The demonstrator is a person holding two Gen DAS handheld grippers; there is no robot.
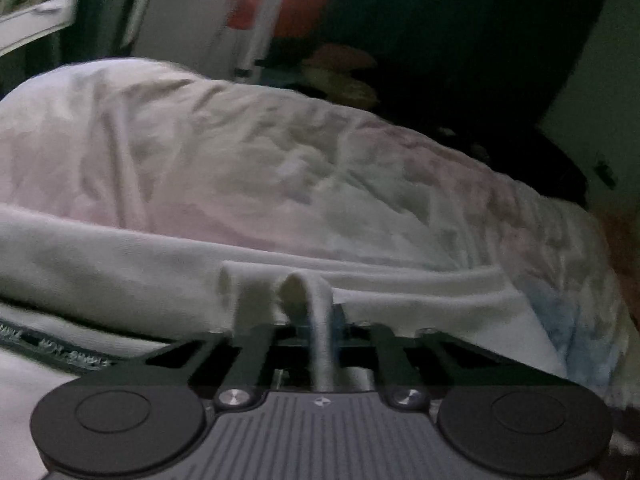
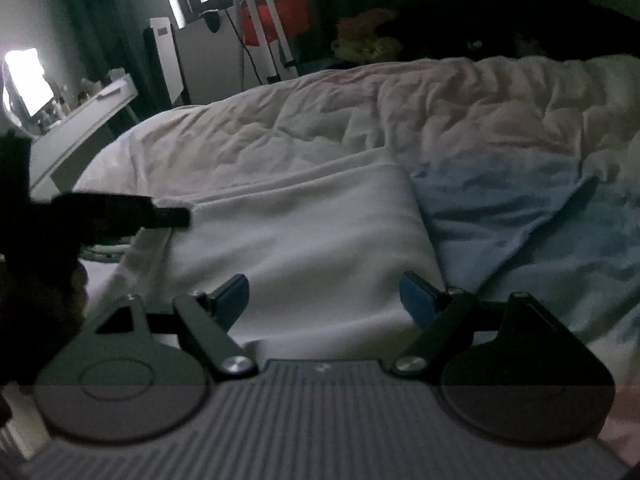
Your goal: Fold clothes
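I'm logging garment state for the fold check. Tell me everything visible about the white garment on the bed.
The white garment looks like soft, thick knit fabric, plain and pale. It lies on the rumpled bedcover, partly folded, with a layered edge along its far side. A bunched fold of its edge is pinched in the left tool. A dark printed band shows on the fabric at lower left in the left wrist view. The right tool hovers open over it, not gripping.
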